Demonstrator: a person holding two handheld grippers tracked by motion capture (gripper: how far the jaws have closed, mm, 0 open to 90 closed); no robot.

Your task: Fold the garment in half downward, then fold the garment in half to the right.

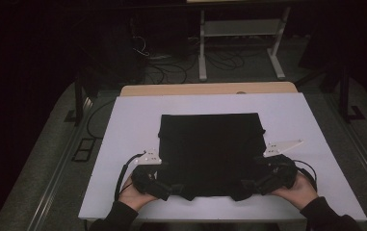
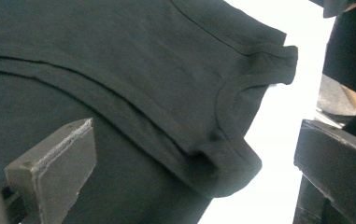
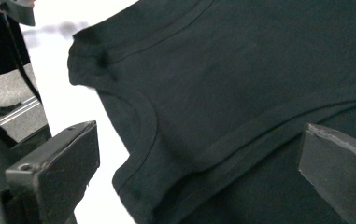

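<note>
A: On the white surface (image 1: 123, 144), what lies at centre?

B: A folded black garment (image 1: 210, 154), squared off, its far edge straight and parallel to the far rim of the surface. Bare white margins run along its left, right and far sides; the near margin is the narrowest.

A: Where are the tools?

B: At the near corners. Left hand-held gripper (image 1: 164, 190) sits at the near-left corner of the garment, right hand-held gripper (image 1: 253, 185) at the near-right corner, each borne by a hand (image 1: 134, 195) entering from below.

A: State of the jaws?

B: Both pairs stand spread wide. In the left gripper view the garment (image 2: 133, 70) lies flat between and beyond the jaws, its collar band and folded sleeve edge exposed, and neither pad presses on it. In the right gripper view the same holds: cloth (image 3: 241, 79) between the jaws, unpinched.

A: Beyond the surface?

B: A strip of wooden tabletop (image 1: 210, 89) at the far rim, then floor with cables (image 1: 171, 67) and a white frame stand (image 1: 241, 41).
</note>
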